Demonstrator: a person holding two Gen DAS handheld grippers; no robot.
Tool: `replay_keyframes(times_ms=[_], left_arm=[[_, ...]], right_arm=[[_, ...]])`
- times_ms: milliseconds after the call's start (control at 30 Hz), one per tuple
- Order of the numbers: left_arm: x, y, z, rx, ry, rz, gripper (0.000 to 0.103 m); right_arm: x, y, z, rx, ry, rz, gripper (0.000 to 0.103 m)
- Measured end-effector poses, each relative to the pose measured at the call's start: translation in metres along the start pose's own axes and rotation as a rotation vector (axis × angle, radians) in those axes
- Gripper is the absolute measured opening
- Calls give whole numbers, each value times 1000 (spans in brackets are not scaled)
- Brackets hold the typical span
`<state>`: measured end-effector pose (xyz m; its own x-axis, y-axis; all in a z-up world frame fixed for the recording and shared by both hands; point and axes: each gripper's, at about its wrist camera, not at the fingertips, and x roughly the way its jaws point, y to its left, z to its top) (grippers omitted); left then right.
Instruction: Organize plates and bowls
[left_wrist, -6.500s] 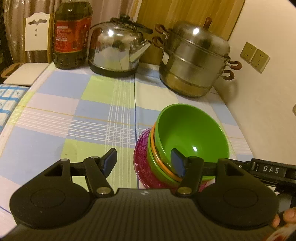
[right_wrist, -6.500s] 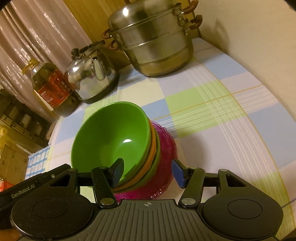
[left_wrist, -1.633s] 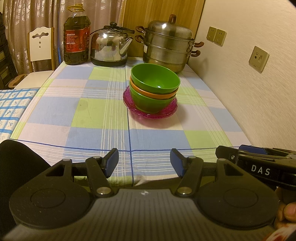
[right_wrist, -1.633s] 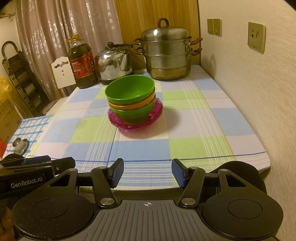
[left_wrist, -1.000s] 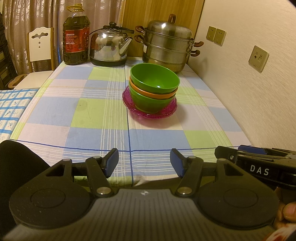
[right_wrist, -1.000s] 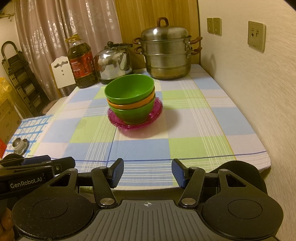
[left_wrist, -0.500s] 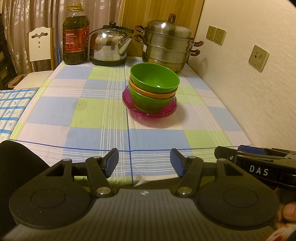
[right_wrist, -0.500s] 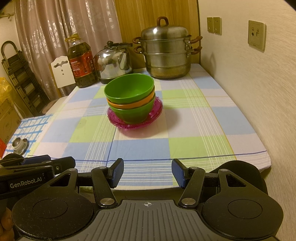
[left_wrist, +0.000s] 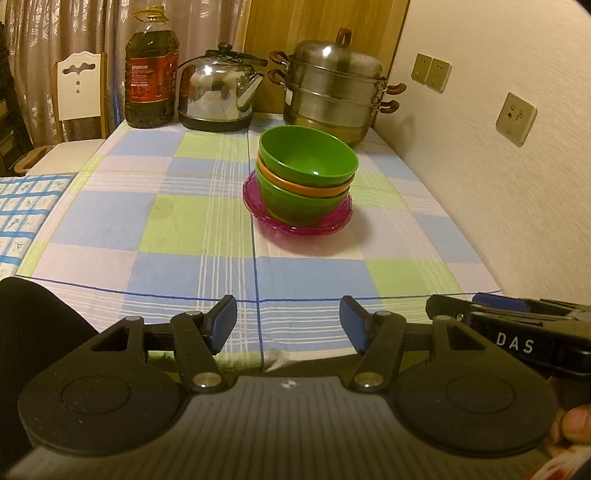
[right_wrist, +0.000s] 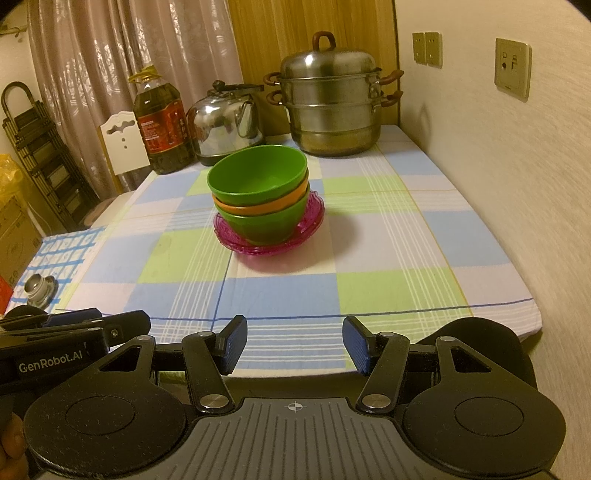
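Table (left_wrist: 192, 229), covered with a blue, green and white checked cloth: one stack is carried on it, nothing else of the task's kind is seen loose on the cloth.

Far edge of the table, not task items: a two-tier stainless steel steamer pot with lid (left_wrist: 332, 92) at far right, a stainless steel kettle (left_wrist: 218, 96) in the middle, a large plastic bottle of dark cooking oil with a red label (left_wrist: 151, 70) at far left. All are well apart from the stack.

Stack, roughly mid-table, slightly right of centre: a translucent magenta plastic plate (left_wrist: 299, 218) at the bottom, a green plastic bowl (left_wrist: 295, 201) seated on it, an orange bowl (left_wrist: 306, 184) nested in that with only its rim showing, a second green plastic bowl (left_wrist: 308, 157) on top. The nest is slightly tilted; the top bowl leans toward the left in the right wrist view. Whether more than one plate lies underneath cannot be told.

Left tongs (left_wrist: 288, 325): released, jaws wide apart, nothing held, hovering beyond the near edge of the table, well apart from the stack.

Right tongs (right_wrist: 293, 341): same state, spread and empty, also at the near edge.

Progress, as judged: bowls and plate are gathered in one pile, both tongs are clear, so the task looks essentially done. Possibly left: the lean of the top bowls could be squared up. No other plates or bowls are visible to collect.
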<state>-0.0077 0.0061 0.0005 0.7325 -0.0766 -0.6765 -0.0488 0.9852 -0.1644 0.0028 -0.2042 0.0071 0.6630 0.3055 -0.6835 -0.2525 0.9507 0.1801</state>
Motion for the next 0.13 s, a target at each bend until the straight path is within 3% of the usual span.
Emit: replay_keyframes(times_ms=[133], left_arm=[[-2, 2, 0, 1, -17, 3, 60]], right_arm=[[1, 1, -4, 1, -3, -2, 58]])
